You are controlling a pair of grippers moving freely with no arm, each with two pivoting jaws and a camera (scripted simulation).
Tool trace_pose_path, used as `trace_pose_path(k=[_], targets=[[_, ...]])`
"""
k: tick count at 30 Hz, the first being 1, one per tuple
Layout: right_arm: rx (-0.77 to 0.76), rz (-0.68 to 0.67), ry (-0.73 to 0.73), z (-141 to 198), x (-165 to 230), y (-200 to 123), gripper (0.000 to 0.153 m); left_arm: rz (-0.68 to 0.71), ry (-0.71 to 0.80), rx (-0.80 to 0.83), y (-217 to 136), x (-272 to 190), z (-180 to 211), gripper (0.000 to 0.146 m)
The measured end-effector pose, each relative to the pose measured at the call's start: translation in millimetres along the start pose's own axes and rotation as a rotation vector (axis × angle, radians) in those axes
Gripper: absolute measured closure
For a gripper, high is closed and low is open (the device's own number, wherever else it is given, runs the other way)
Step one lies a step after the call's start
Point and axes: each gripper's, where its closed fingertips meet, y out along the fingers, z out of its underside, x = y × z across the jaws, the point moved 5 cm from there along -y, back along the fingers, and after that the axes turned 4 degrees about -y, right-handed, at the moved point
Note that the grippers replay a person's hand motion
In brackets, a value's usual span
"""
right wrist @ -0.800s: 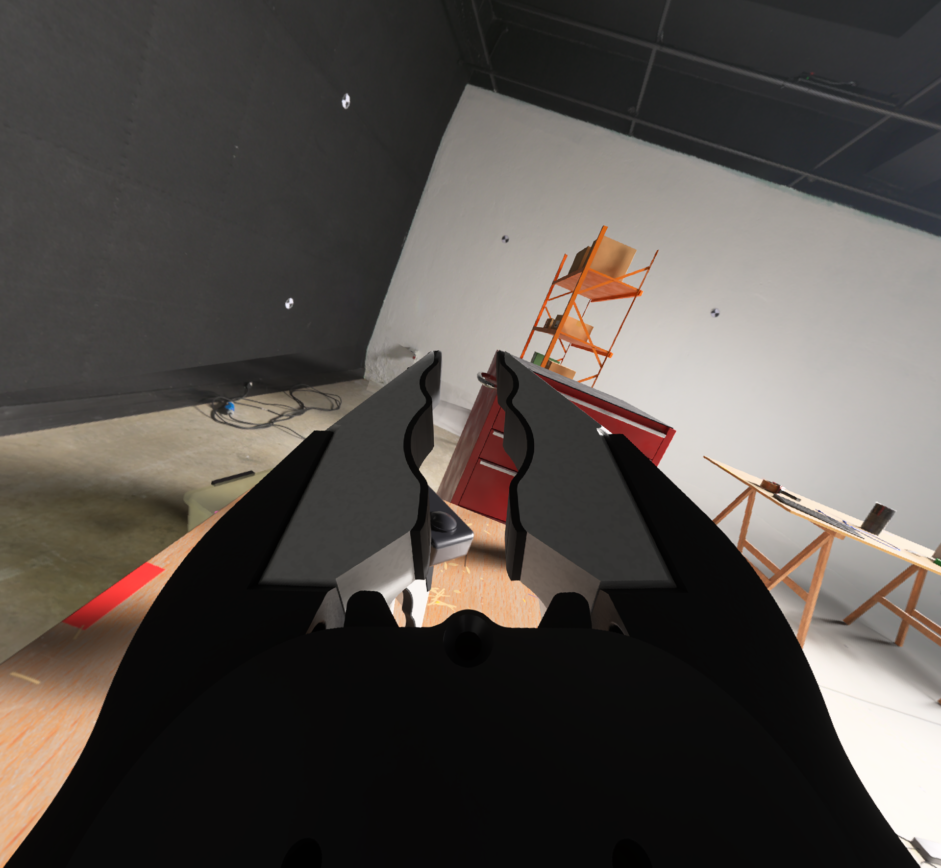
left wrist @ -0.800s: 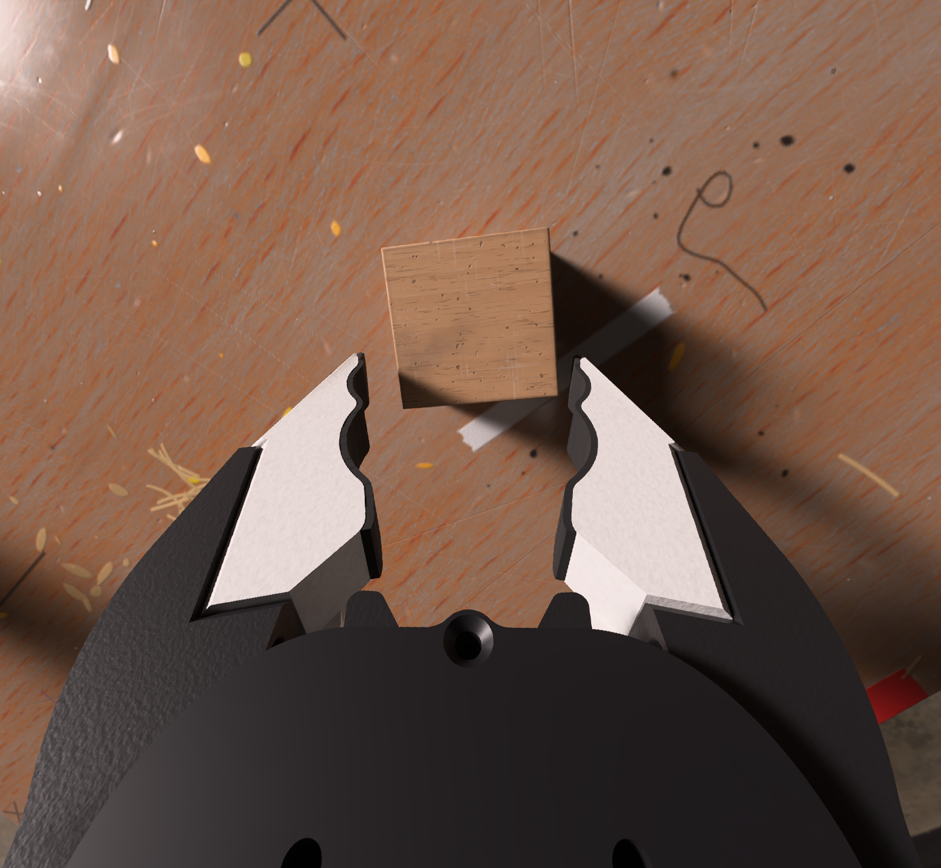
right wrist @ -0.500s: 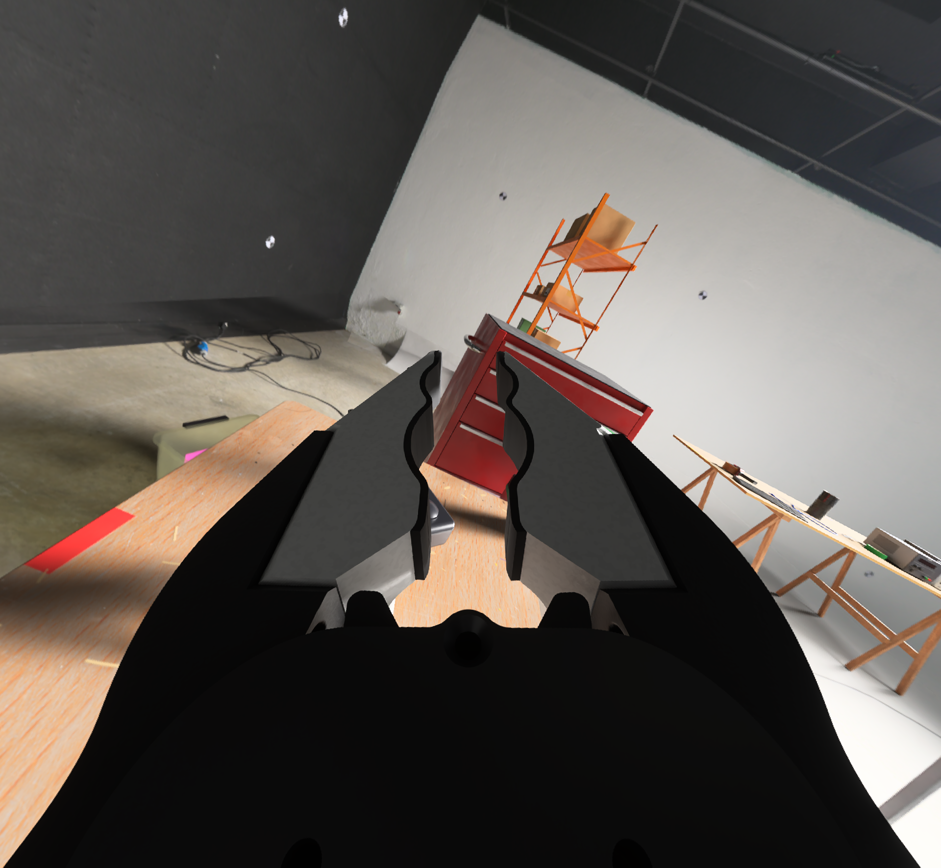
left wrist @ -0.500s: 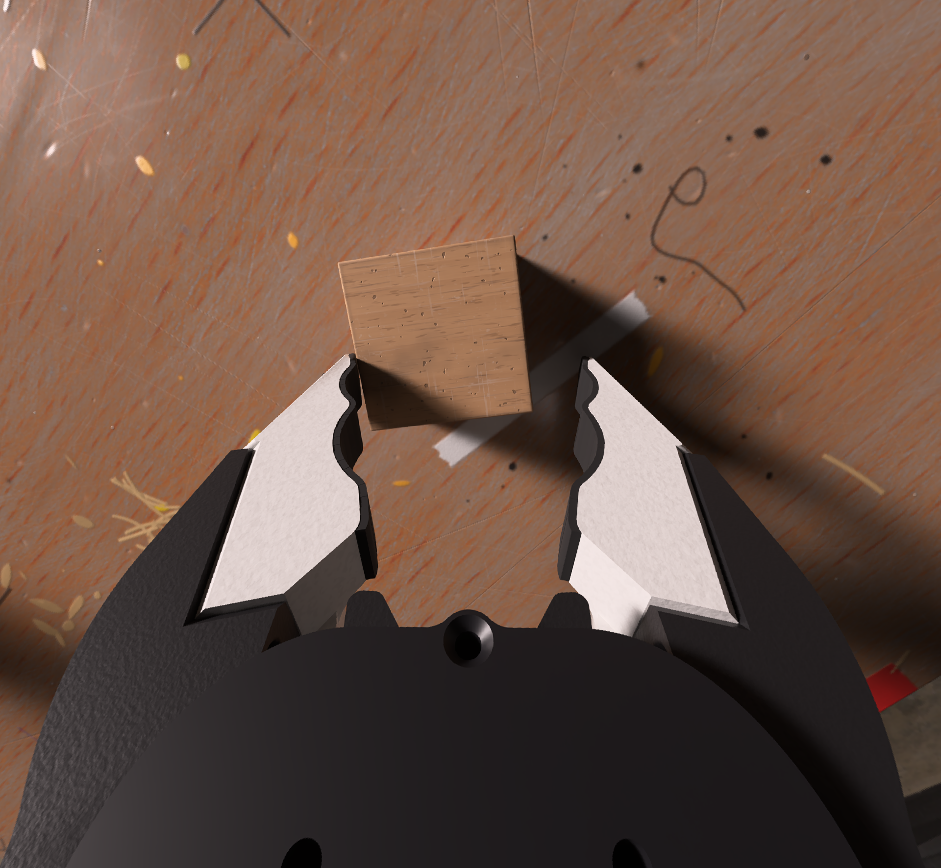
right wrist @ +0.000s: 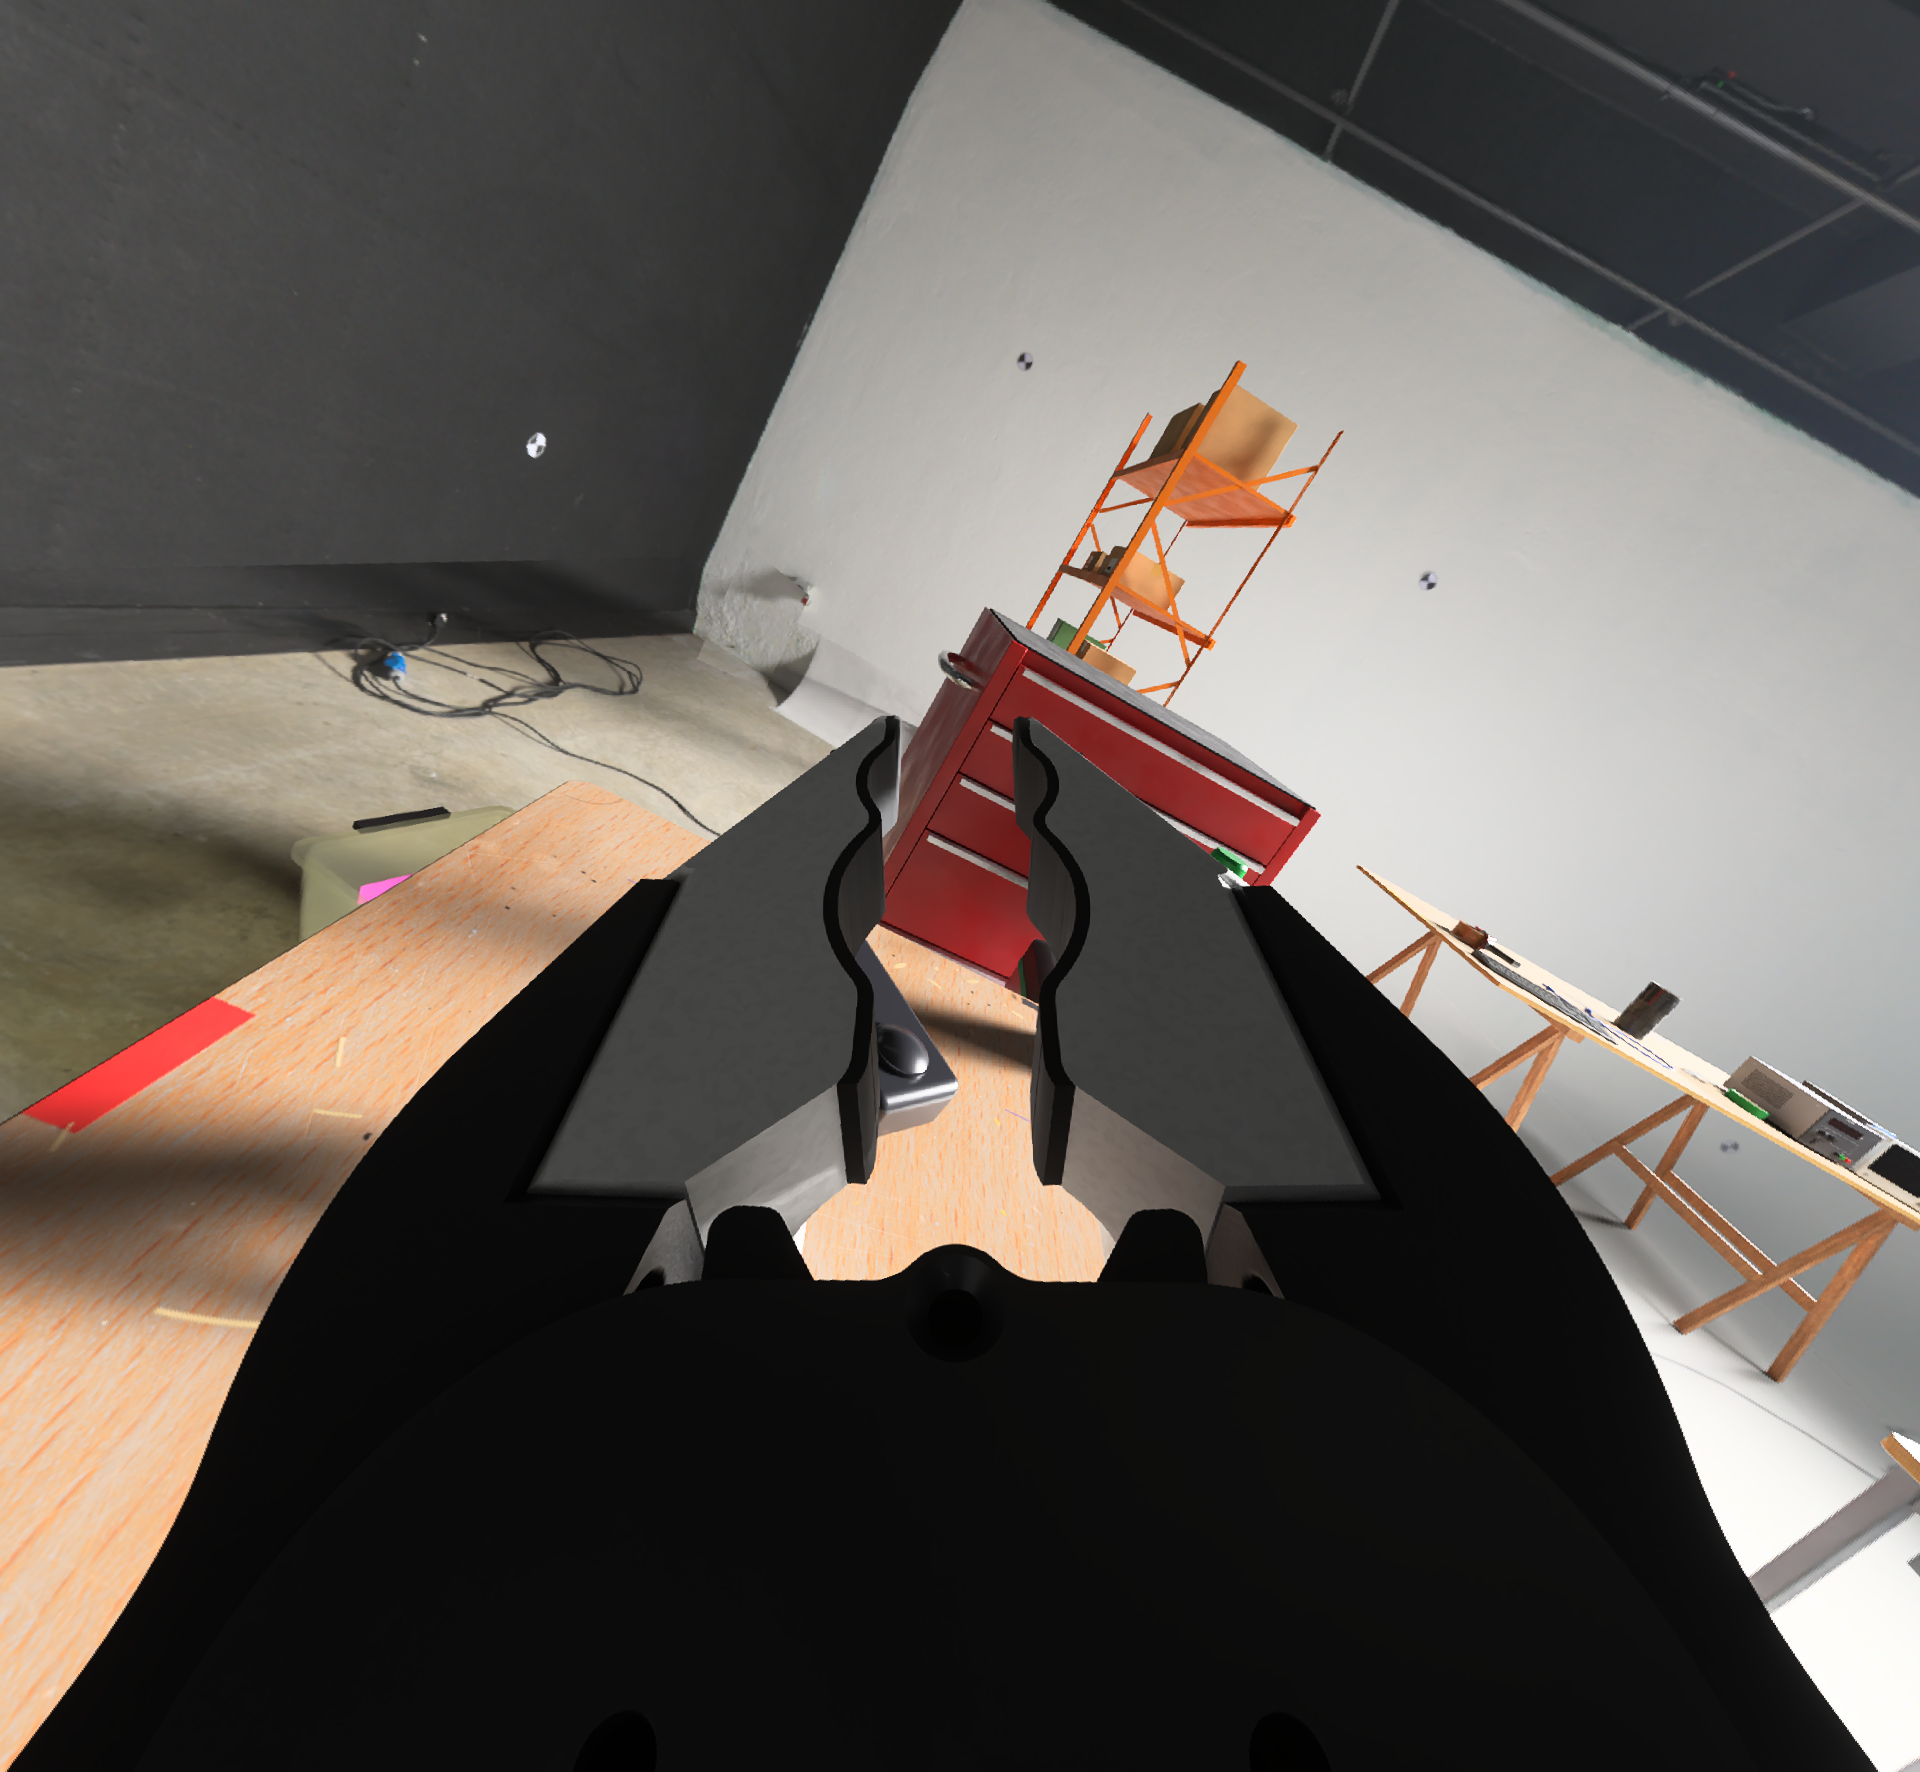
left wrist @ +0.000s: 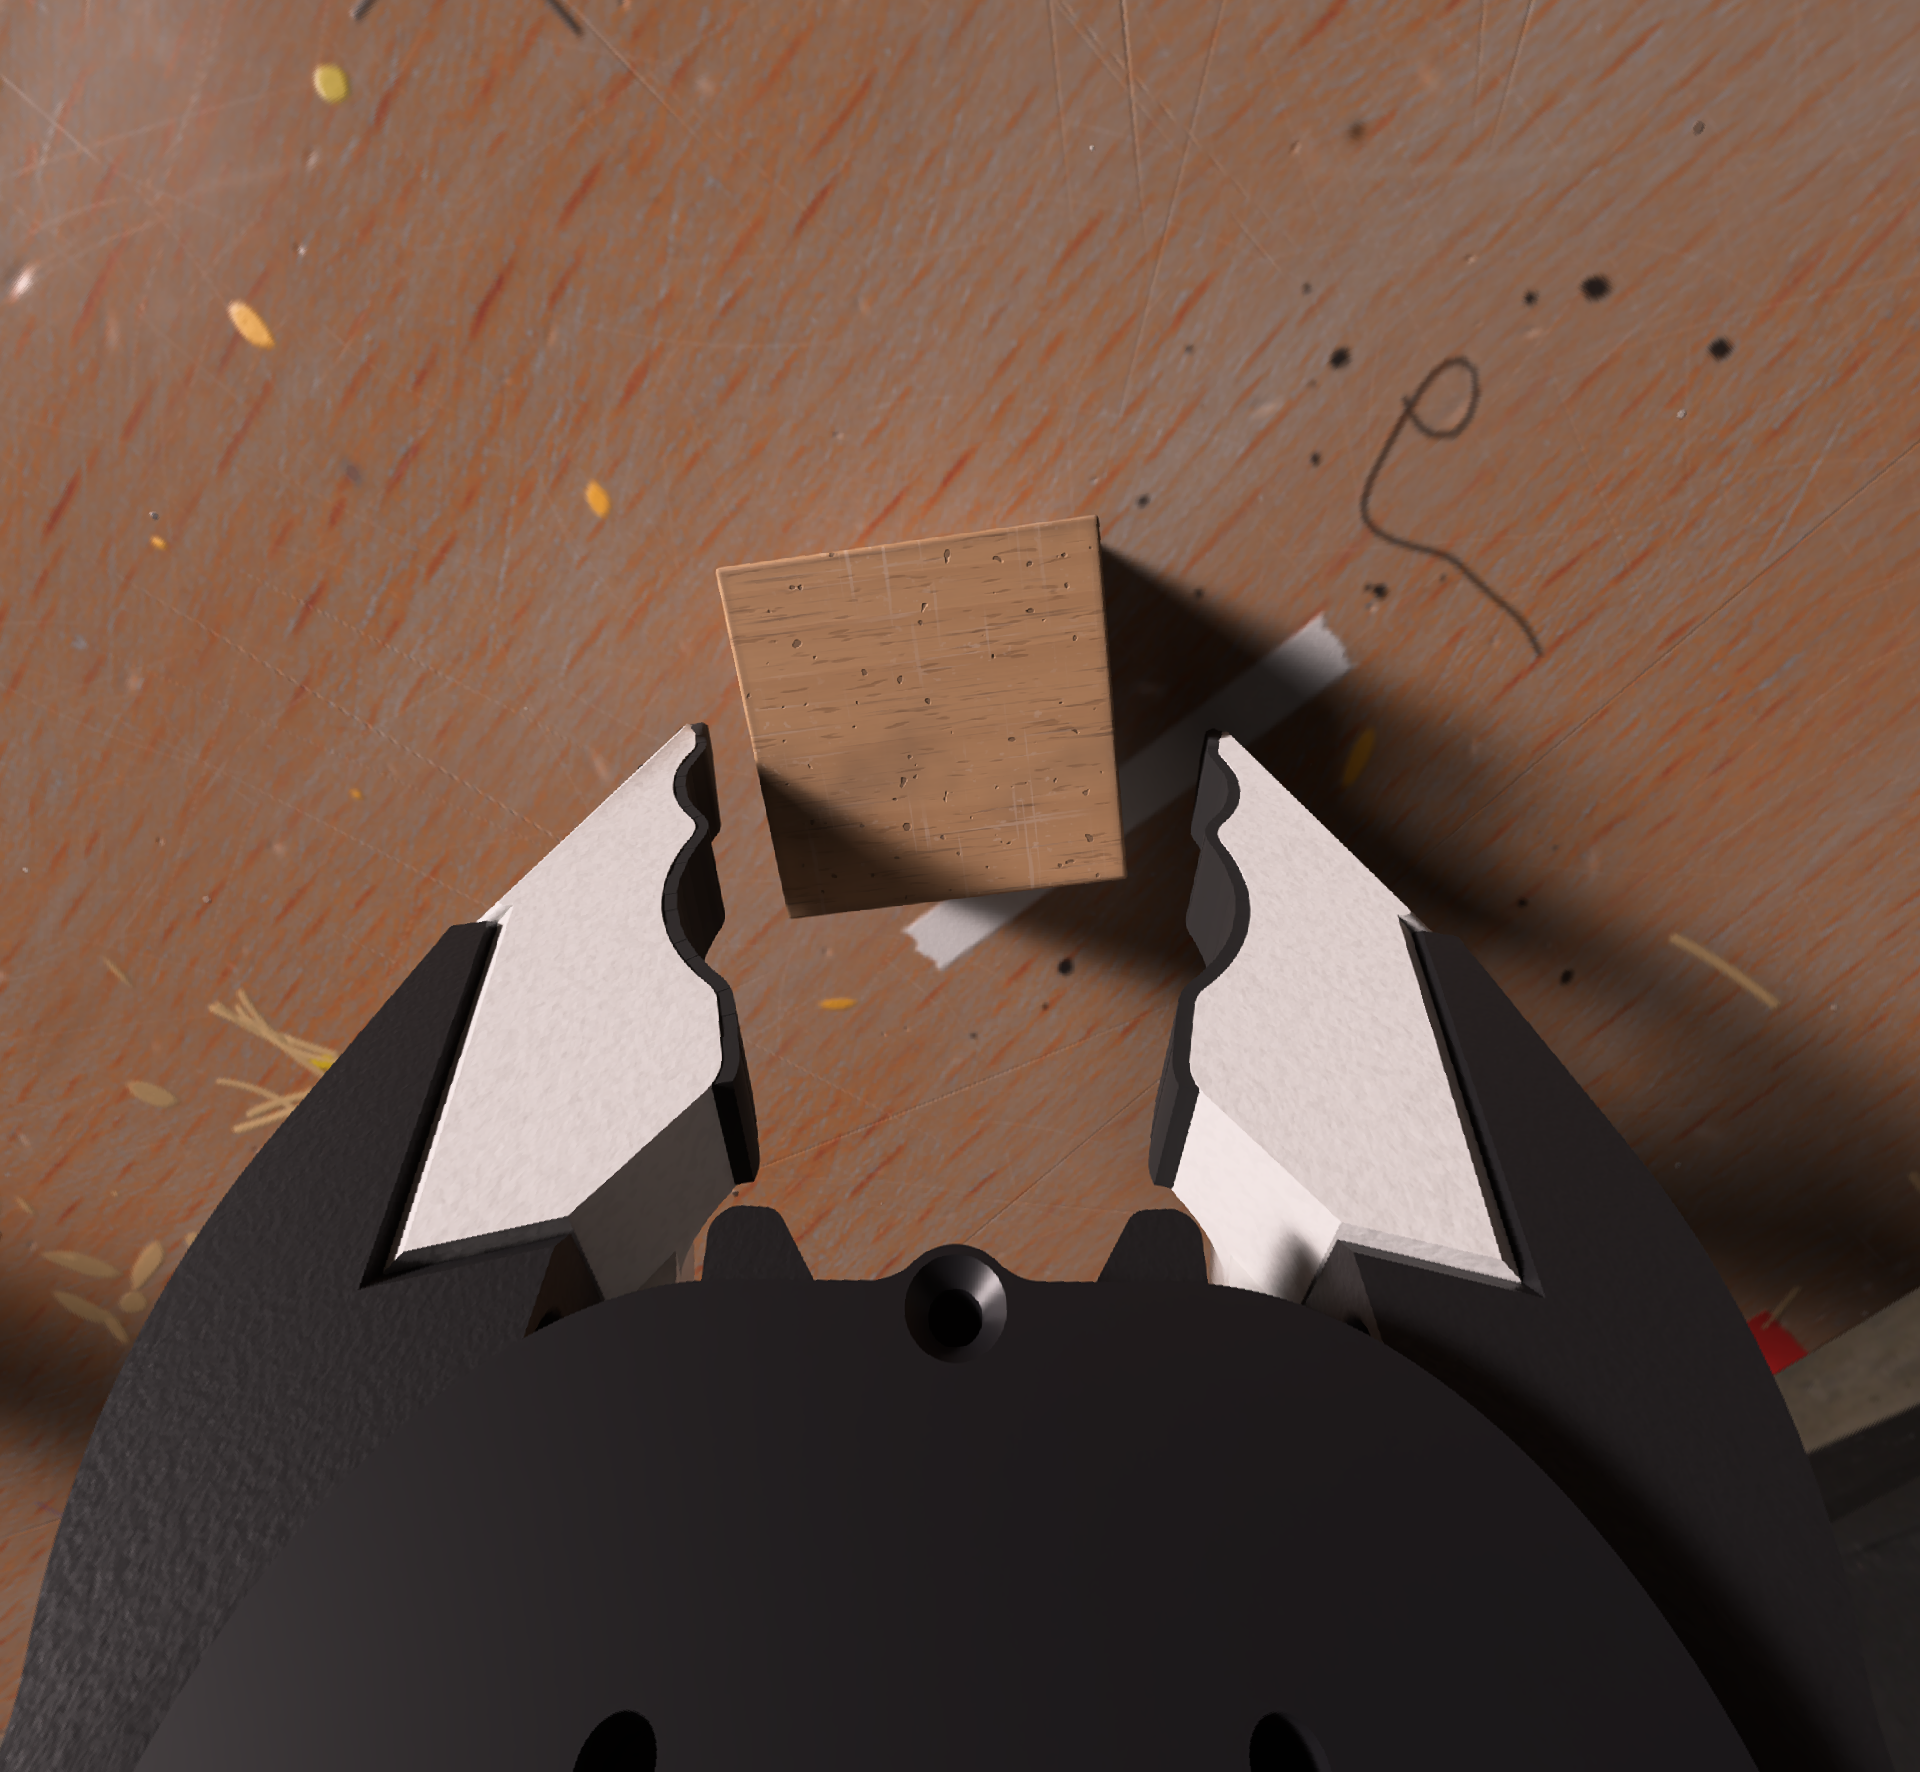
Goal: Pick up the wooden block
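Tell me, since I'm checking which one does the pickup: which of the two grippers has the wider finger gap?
The left gripper: its white fingers are spread wide around the wooden block, not touching it. The right gripper points away at the room, its fingers only narrowly apart.

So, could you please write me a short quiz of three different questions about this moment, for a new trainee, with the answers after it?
1. True or false: the left gripper already clamps the wooden block.
2. Multiple choice: the strip of white tape lies (A) on top of the block, (B) partly under the block, on the table, (C) between the right gripper's fingers.
3. Fill in: the right gripper points away from the block, toward a red ____.

Key: 1 false, its fingers stand apart beside the block. 2 B. 3 tool cabinet.
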Motion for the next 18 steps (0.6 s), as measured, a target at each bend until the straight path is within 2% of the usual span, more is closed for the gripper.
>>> trace_pose_path(k=[9, 11, 13, 14, 18], targets=[[0.019, -0.006, -0.015, 1, 2, 2, 0.131, -0.003, 0.021, 0.163, 0, 0, -7, 0.053], [0.020, -0.006, -0.018, 0, 2, 1, 0.131, -0.004, 0.011, 0.196, -1, 3, -10, 0.059], [0.022, -0.004, -0.025, -1, 2, 0, 0.131, -0.005, -0.001, 0.199, -2, 8, -12, 0.074], [0.025, -0.002, -0.030, -2, 2, 0, 0.131, -0.006, 0.002, 0.197, -2, 9, -12, 0.077], [0.028, 0.005, -0.044, -4, 1, -2, 0.132, -0.004, 0.008, 0.163, -3, 9, -10, 0.077]])
